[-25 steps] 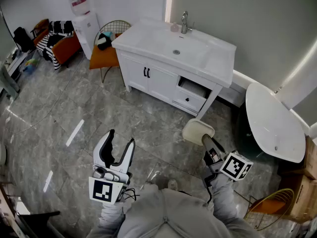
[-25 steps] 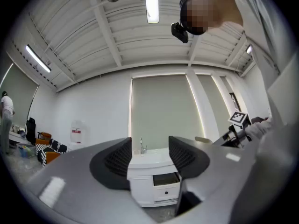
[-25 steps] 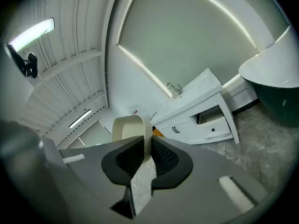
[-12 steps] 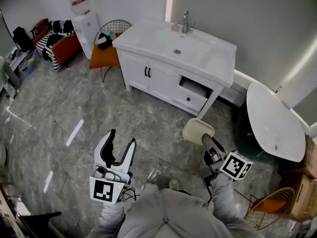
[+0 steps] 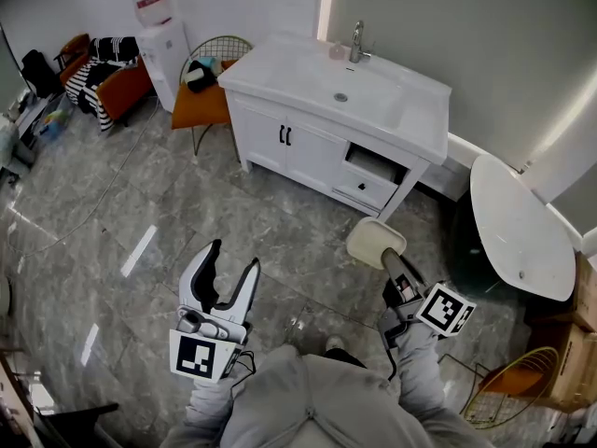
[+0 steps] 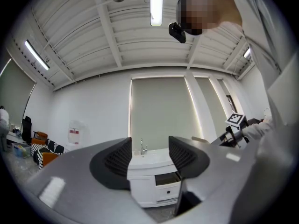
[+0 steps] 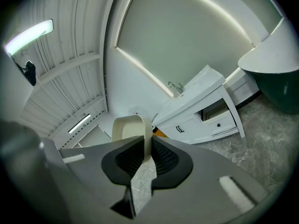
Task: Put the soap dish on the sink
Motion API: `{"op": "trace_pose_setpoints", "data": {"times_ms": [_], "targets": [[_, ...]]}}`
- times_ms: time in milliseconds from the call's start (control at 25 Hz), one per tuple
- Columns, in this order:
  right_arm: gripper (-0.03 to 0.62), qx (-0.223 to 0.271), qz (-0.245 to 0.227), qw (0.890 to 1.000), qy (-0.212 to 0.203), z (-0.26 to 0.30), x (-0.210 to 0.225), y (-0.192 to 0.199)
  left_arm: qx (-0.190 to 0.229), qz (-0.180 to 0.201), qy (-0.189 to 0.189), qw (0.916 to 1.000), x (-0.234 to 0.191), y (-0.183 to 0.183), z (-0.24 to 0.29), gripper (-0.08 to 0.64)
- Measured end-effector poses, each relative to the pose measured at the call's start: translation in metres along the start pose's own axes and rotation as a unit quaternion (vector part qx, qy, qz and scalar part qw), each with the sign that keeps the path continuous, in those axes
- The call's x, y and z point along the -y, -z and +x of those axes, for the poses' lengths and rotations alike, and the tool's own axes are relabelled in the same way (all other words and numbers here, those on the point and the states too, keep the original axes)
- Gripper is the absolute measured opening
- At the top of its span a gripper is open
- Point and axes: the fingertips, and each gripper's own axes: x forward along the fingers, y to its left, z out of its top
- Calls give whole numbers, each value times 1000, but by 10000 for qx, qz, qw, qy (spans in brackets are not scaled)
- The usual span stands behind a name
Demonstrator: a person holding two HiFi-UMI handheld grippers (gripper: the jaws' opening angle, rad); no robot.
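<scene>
Floor (image 5: 270,222) from near side to sink cabinet (image 5: 308,152): open. Sink (image 5: 410,110) top flat and free left and right of basin; faucet (image 5: 357,41) at far edge. Drawer (image 5: 371,170) stands open, right front. White table (image 5: 518,231) crowds right; orange chair (image 5: 201,105) flanks left.
</scene>
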Motion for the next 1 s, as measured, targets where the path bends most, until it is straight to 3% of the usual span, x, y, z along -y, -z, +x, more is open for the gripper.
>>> {"op": "trace_pose_setpoints", "data": {"times_ms": [520, 1000], "targets": [[38, -27, -83, 9999, 132, 40, 0, 1, 71, 57, 55, 9999, -33, 12, 19, 269], [38, -270, -191, 9994, -137, 146, 46, -76, 94, 114, -220, 9996, -62, 39, 136, 270]]}}
